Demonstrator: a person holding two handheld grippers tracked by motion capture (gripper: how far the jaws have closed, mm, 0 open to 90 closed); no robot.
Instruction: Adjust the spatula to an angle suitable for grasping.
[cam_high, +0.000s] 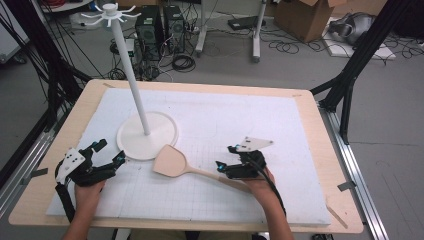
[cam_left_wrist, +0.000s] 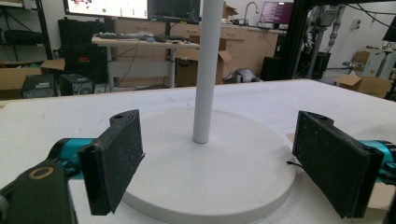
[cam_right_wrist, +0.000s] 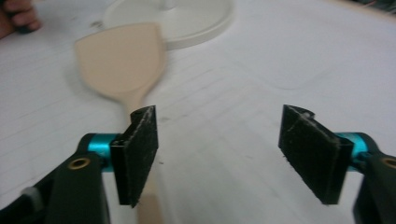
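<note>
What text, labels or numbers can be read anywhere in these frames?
None can be read.
Monitors behind the table: content on screen, too small and blurred.
Cardboard box on the floor: no print legible.
Spatula, white stand, left gripper and right gripper: no markings visible.

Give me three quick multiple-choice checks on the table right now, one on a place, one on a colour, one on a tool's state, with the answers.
1. Where does the spatula's blade lie?
A. On top of the stand's disc
B. On the mat beside the stand's round base
C. Off the table

2. What colour is the stand's pole?
A. White
B. Black
C. Red

3. How is the left tool?
A. Shut on the pole
B. Shut on the spatula
C. Open, holding nothing

Answers: 1 B, the high view shows the blade flat on the mat next to the disc. 2 A, white throughout. 3 C, the left gripper view shows the jaws wide apart either side of the base.
</note>
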